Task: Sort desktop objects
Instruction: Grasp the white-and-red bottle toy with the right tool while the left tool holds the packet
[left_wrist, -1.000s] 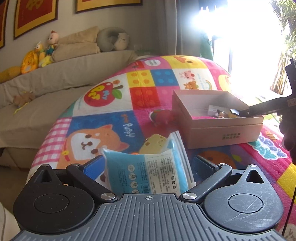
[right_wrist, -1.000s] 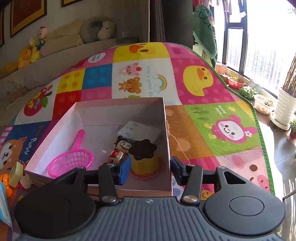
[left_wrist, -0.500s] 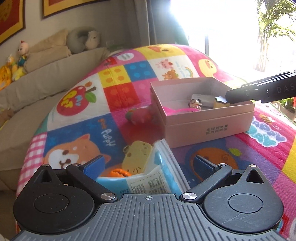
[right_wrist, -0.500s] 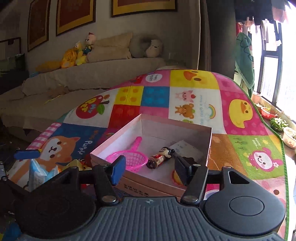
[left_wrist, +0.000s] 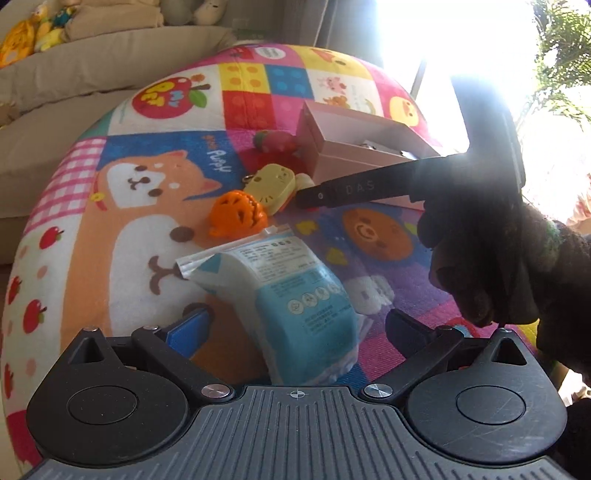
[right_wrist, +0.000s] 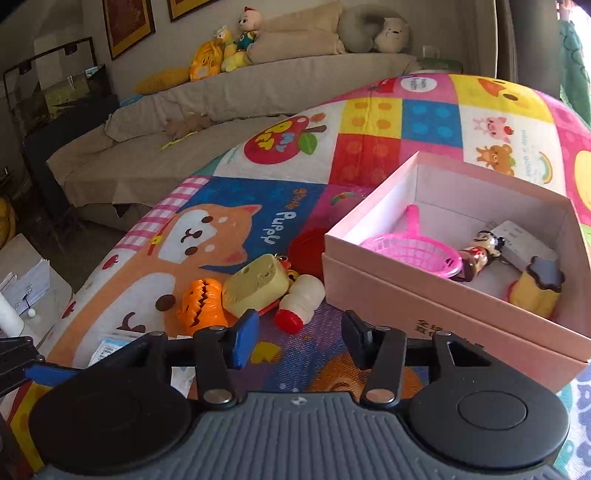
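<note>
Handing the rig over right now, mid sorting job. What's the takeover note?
Left claw: open; the blue packet lies loose inside it on the mat.
Right claw: jaws closing, nothing between them, just short of the white bottle.
Done: pink net, figurine, yellow pudding toy and white card are in the pink box.
Left: blue packet, orange pumpkin, yellow cheese charm, white bottle and red toy, all on the mat beside the box.
</note>
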